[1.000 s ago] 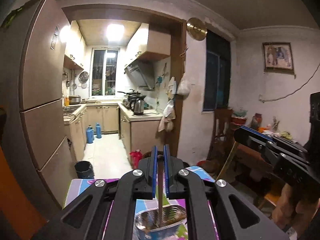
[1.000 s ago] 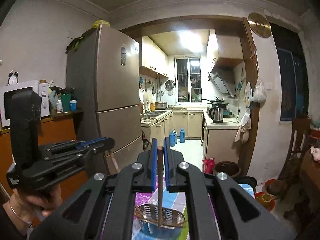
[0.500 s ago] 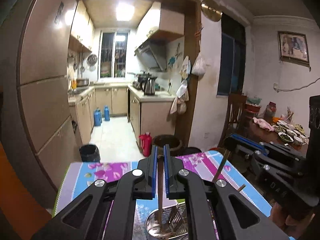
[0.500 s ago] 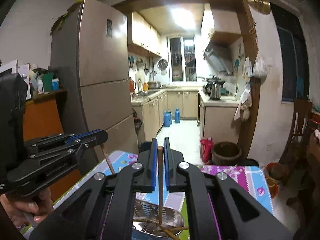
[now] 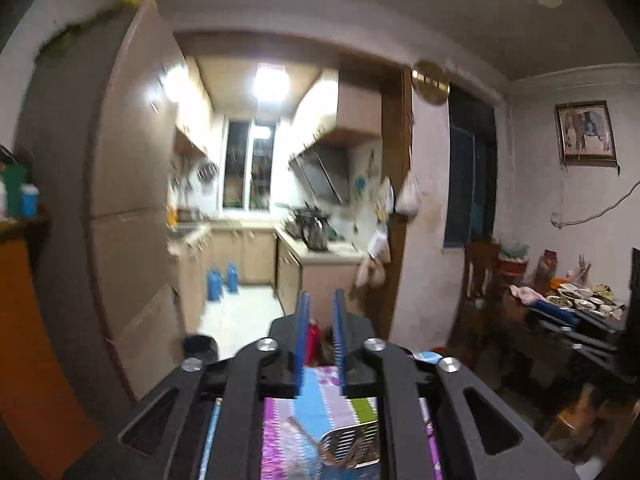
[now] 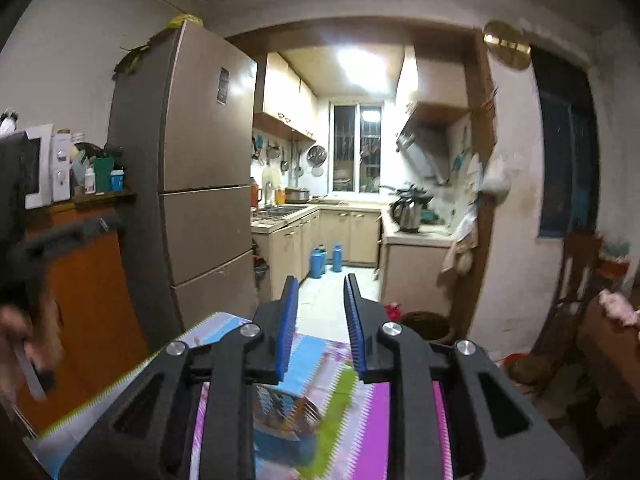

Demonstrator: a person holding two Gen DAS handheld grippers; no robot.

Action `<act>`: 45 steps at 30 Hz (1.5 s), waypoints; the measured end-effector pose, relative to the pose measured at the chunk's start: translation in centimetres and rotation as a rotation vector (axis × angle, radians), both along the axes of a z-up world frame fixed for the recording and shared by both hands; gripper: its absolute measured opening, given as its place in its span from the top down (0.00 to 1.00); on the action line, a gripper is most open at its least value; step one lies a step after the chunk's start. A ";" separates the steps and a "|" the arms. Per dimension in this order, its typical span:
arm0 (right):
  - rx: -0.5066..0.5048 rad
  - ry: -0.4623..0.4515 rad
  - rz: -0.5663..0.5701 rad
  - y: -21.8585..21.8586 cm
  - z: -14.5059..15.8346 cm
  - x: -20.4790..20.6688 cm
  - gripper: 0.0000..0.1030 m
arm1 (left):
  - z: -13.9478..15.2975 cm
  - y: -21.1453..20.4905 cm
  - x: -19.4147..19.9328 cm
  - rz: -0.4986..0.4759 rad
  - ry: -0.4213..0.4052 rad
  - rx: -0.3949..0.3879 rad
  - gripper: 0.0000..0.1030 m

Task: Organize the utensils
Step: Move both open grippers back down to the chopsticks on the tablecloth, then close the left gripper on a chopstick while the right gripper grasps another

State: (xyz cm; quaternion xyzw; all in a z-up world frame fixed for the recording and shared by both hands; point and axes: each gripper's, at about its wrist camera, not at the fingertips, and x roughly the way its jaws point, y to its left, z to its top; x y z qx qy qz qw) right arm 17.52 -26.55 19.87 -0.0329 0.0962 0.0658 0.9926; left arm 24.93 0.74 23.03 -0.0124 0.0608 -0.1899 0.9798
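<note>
My left gripper [image 5: 321,312] is open and empty, held above a metal perforated utensil holder [image 5: 350,444] that stands on the colourful tablecloth [image 5: 316,408]. Stick-like utensils lie in the holder. My right gripper [image 6: 320,300] is open and empty too, above the same holder [image 6: 286,412], which is blurred here. The right gripper shows at the right edge of the left wrist view [image 5: 576,328]. The left gripper shows at the left edge of the right wrist view [image 6: 44,240], blurred.
A tall fridge [image 6: 192,184] stands to the left. An orange cabinet [image 6: 92,300] with a microwave is beside it. The kitchen doorway is ahead. A wooden chair [image 5: 480,280] and a side table with dishes [image 5: 572,300] are at the right.
Both grippers have let go of the chopsticks they held over the holder and have opened. Both have lifted and tilted up, so the holder sits lower in view.
</note>
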 end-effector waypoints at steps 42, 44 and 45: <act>-0.201 0.361 -0.262 7.8 -32.8 -24.7 0.84 | -34.6 8.3 -28.2 0.167 0.382 0.327 0.67; -0.187 0.358 -0.265 7.7 -32.9 -24.6 0.86 | -34.7 8.3 -28.1 0.156 0.375 0.339 0.67; -0.170 0.359 -0.266 7.5 -32.8 -24.6 0.86 | -34.7 8.3 -28.1 0.152 0.372 0.344 0.67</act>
